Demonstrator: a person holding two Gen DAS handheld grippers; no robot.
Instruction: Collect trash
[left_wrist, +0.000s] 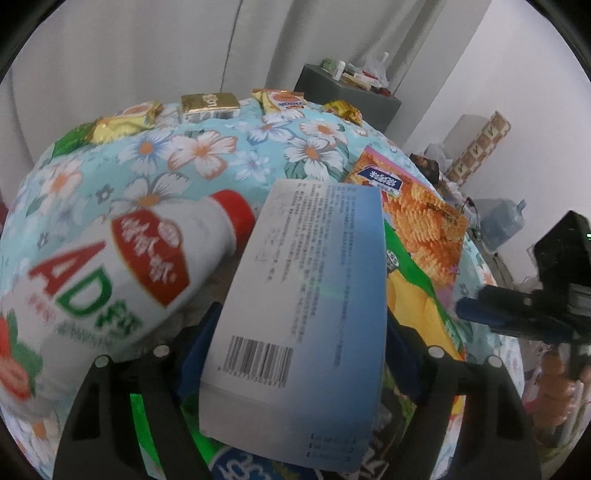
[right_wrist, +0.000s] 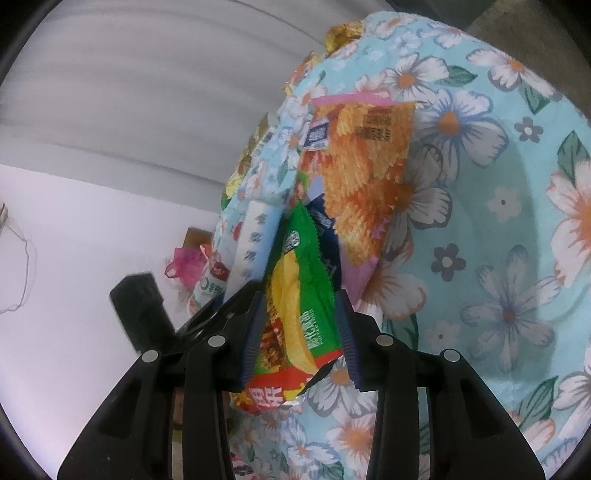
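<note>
Gathering wrappers off the flowered cloth (right_wrist: 498, 229) of the bench: pinching a crinkly green chip bag (right_wrist: 299, 295) in the half-closed right claw (right_wrist: 301, 332), and straddling a stiff, flat blue-and-white carton (left_wrist: 306, 280) with the wide left claw (left_wrist: 299, 354), pad contact unclear. Next, probably needing firm squeezes and a lift to wherever the trash goes. Lying at ten o'clock of the carton, a smooth rounded white bottle (left_wrist: 122, 269); at two o'clock, a glossy orange snack packet (left_wrist: 417, 221).
</note>
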